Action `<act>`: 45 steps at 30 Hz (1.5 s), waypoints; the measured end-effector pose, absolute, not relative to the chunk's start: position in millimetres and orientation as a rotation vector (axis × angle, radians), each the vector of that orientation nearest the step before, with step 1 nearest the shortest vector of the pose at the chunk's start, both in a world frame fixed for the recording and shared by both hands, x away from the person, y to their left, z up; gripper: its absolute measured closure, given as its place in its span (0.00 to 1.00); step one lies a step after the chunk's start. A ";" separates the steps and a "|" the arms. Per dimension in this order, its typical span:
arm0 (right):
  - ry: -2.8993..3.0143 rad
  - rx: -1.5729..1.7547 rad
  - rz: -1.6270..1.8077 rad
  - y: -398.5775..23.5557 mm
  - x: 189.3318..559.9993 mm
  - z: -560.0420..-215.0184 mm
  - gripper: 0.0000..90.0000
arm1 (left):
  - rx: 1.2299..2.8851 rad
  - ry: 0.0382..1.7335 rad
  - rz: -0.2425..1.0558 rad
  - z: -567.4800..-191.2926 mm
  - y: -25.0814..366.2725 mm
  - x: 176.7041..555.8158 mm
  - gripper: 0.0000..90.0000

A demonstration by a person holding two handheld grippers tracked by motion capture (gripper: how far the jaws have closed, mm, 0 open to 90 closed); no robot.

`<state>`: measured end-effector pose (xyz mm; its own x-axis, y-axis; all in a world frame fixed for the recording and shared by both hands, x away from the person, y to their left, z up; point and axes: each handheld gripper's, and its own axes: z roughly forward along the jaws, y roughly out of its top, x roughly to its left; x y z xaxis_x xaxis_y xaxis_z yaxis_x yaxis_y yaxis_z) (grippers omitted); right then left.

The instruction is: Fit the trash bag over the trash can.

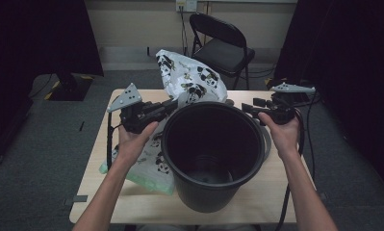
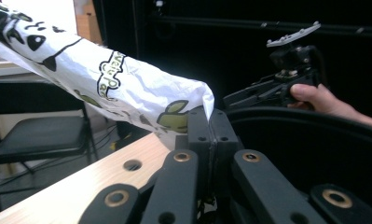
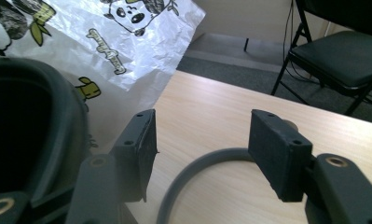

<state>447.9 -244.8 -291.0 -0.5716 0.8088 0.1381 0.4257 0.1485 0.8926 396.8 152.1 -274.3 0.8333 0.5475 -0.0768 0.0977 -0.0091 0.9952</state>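
A big black bucket (image 1: 209, 192) stands upright on the wooden table (image 1: 262, 197). A white plastic bag printed with pandas (image 1: 192, 77) rises behind its far-left rim and also lies on the table to its left. My left gripper (image 1: 172, 103) sits at the bucket's left rim, shut on an edge of the bag (image 2: 104, 74); in the left gripper view the jaws (image 2: 210, 123) pinch the film at their tips. My right gripper (image 1: 247, 107) hovers at the bucket's right rim, open, with nothing between its jaws (image 3: 200, 149).
A grey ring (image 3: 193, 172) lies on the table under the right gripper, beside the bucket rim (image 3: 58, 102). A black folding chair (image 1: 223, 45) stands behind the table. Dark curtains hang at both sides, and cables trail off the table's right edge.
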 end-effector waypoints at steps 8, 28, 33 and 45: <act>2.088 1.079 1.425 -231.4 436.4 -267.8 0.46 | 1.563 0.434 0.374 -256.8 139.6 378.8 1.00; 2.192 0.728 1.555 -180.1 388.0 -220.5 0.36 | 1.699 0.258 0.310 -243.6 107.0 357.7 0.98; 2.202 0.694 1.601 -172.5 383.9 -215.4 0.35 | 1.742 0.235 0.321 -241.1 100.7 354.8 0.97; 2.245 0.596 1.713 -157.3 369.4 -199.3 0.32 | 1.809 0.156 0.298 -233.7 87.9 341.7 0.98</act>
